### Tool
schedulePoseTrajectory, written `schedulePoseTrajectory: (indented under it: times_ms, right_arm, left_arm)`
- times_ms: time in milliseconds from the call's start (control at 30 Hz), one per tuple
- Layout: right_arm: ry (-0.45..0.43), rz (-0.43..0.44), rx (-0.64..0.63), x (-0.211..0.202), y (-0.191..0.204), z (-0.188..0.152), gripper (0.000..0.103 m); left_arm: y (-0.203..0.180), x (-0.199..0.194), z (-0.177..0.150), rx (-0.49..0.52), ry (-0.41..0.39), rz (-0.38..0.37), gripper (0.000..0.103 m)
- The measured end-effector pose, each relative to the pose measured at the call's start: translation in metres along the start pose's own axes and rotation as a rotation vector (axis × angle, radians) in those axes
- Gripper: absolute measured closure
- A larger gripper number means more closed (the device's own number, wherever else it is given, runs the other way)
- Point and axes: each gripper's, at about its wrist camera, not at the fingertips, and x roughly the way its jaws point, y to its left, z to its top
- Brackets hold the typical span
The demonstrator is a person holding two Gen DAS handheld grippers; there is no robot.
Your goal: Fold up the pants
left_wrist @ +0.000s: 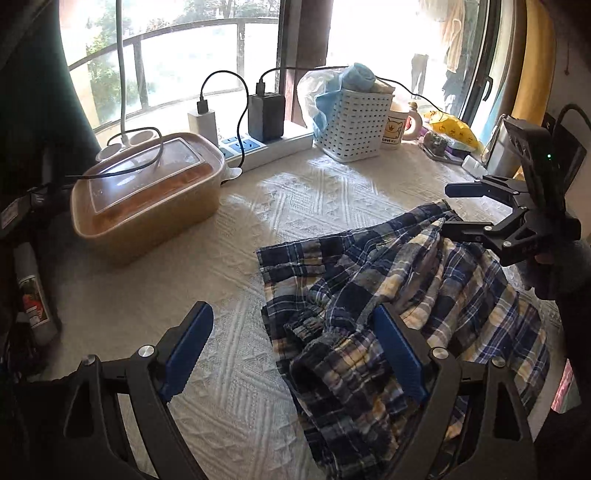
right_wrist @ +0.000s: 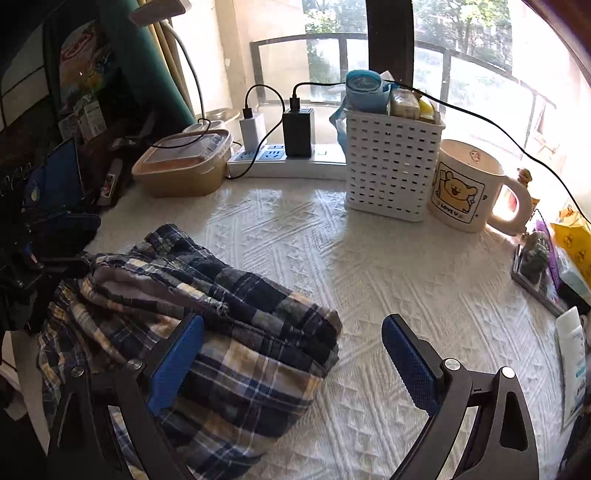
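The plaid pants (right_wrist: 192,314) lie bunched on the white textured cloth of the surface (right_wrist: 406,280), toward its near edge, while the left tool (left_wrist: 291,354) and right tool (right_wrist: 295,358) both hang over them, jaws spread wide, gripping nothing.

A white textured quilted cloth (right_wrist: 406,295) covers the table. Behind it, a wide window with a dark curved railing (left_wrist: 177,33) lets in bright daylight; green trees (right_wrist: 469,22) show outside.
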Motion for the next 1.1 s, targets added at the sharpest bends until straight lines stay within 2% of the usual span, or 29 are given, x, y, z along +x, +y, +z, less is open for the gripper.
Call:
schedulePoseTrajectory:
  times_ms: [167, 233, 300, 400, 533, 633, 733, 833, 967, 1100]
  right_arm:
    - [0.025, -0.009, 0.015, 0.026, -0.008, 0.005, 0.006]
    - [0.026, -0.008, 0.024, 0.033, -0.011, 0.008, 0.006]
    - [0.023, -0.015, 0.035, 0.038, -0.013, 0.011, 0.006]
    - [0.017, -0.044, 0.054, 0.043, -0.017, 0.015, 0.006]
    - [-0.029, -0.034, 0.069, 0.023, -0.02, 0.016, 0.006]
    - [-0.076, -0.01, 0.08, -0.001, -0.021, 0.013, 0.006]
    - [-0.09, 0.027, 0.086, -0.019, -0.017, 0.007, 0.006]
    - [-0.064, 0.049, 0.056, -0.026, -0.005, -0.002, 0.006]
    - [-0.009, 0.036, 0.019, -0.012, 0.008, -0.014, 0.006]
    - [0.006, 0.012, 0.059, 0.01, -0.001, -0.016, 0.006]
  left_arm:
    - [0.018, 0.019, 0.003, -0.028, 0.015, 0.068, 0.014]
    - [0.024, 0.025, 0.004, -0.041, 0.03, 0.07, 0.014]
    - [0.024, 0.018, 0.007, -0.043, 0.008, 0.069, 0.014]
    - [0.02, -0.008, 0.011, -0.05, -0.065, 0.02, 0.015]
    - [0.011, -0.038, 0.009, -0.037, -0.14, -0.102, 0.014]
    - [-0.002, -0.034, 0.0, 0.024, -0.106, -0.126, 0.014]
    - [-0.007, -0.009, -0.01, 0.048, -0.02, -0.066, 0.015]
    - [0.001, 0.006, -0.012, 0.02, -0.003, -0.025, 0.014]
    - [0.013, 0.015, -0.008, -0.039, -0.009, -0.012, 0.014]
    - [0.018, 0.028, -0.01, -0.066, 0.015, 0.008, 0.013]
